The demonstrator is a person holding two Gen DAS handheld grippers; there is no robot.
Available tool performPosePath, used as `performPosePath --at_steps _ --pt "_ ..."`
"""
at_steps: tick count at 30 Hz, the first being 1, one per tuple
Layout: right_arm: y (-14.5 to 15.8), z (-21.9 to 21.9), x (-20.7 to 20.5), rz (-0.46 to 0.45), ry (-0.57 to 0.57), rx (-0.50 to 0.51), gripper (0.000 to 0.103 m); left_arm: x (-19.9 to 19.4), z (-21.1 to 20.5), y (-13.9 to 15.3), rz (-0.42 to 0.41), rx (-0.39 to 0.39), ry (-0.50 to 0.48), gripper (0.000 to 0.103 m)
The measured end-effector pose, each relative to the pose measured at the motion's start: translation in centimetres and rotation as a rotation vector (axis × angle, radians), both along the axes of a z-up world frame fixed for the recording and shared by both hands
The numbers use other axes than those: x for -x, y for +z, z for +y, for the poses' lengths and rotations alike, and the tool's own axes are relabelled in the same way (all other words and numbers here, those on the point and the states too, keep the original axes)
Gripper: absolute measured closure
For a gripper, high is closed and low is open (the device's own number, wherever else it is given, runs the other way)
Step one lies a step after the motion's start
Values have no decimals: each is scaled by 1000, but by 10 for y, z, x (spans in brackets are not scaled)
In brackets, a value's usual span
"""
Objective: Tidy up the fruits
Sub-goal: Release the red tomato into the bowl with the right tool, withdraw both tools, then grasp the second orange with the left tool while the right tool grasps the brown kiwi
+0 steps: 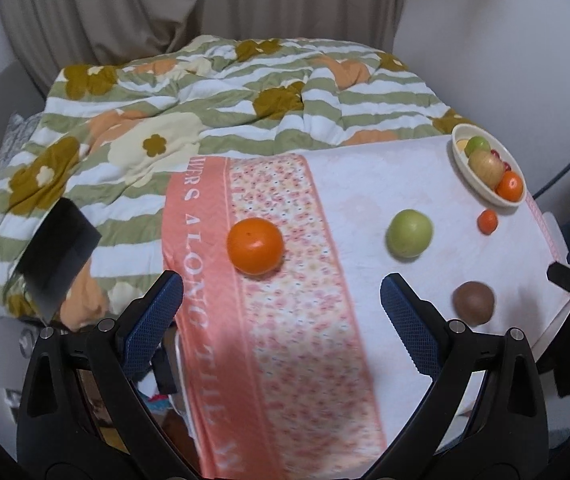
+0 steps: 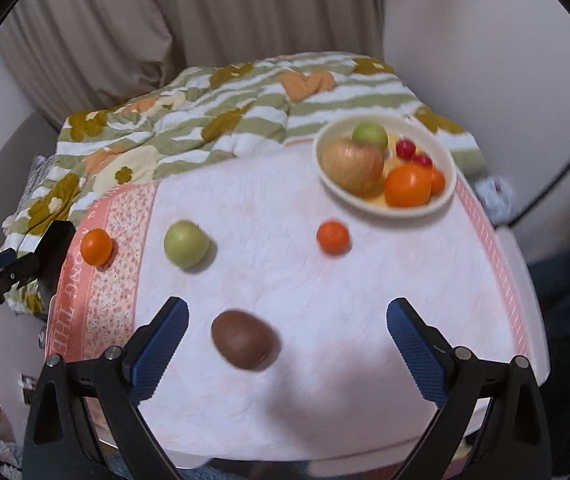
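Note:
Four fruits lie loose on the cloth-covered table [image 2: 325,400]: a large orange [image 1: 255,245] [image 2: 97,246], a green apple [image 1: 409,233] [image 2: 186,244], a small orange [image 1: 487,221] [image 2: 333,237] and a brown kiwi [image 1: 473,302] [image 2: 243,339]. A cream bowl [image 1: 481,184] [image 2: 337,184] at the far right holds an apple, a green fruit, oranges and red cherries. My left gripper [image 1: 281,312] is open and empty, just short of the large orange. My right gripper [image 2: 287,340] is open and empty, with the kiwi lying left of centre between its fingers, just ahead of the tips.
A rumpled floral striped quilt [image 1: 205,120] lies on the bed beyond the table. Curtains [image 2: 245,20] hang behind. The table edge runs close at the right [image 2: 525,280]. The other gripper shows at the left edge of the right wrist view [image 2: 1,276].

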State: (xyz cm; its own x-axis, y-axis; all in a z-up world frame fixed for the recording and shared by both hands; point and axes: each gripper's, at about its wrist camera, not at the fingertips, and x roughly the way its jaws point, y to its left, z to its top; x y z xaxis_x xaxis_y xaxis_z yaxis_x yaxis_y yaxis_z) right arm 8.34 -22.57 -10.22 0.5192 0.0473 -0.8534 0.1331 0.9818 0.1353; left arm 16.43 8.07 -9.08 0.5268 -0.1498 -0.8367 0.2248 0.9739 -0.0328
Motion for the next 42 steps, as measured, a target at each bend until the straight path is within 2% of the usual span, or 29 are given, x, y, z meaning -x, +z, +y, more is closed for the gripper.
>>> performPosePath --at_steps 4,9,13,25,27,29,31,33,34,37,39,42 --pt "-16 19 6 20 -39 34 4 -20 11 -22 3 7 -48 0" --pt "-39 34 7 32 -63 19 4 -43 15 -45 18 8 -80 0" --pt "-57 41 4 49 -109 51 4 -61 17 -64 61 44 -78 0" --pt "-94 55 -6 86 -122 25 4 -93 15 -109 160 48 -52 2" --pt "-98 57 -8 93 -117 28 4 -97 15 -113 169 54 -53 14" --pt "-101 59 -9 101 -117 35 4 -100 15 -118 183 52 -51 19" --pt "-103 59 -10 105 -120 35 4 -102 15 -121 195 63 -60 20" --pt "-104 58 -12 109 -125 36 4 -102 12 -122 200 79 -79 31" --pt "-105 58 -13 111 -127 38 4 -101 9 -122 206 77 -94 33" --pt "-106 58 -17 114 -136 41 5 -98 3 -121 190 30 -113 33" --pt "-107 58 -19 114 -140 41 6 -97 3 -121 189 29 -116 33" --pt "-109 59 -25 117 -129 49 16 -96 6 -120 193 38 -118 33"
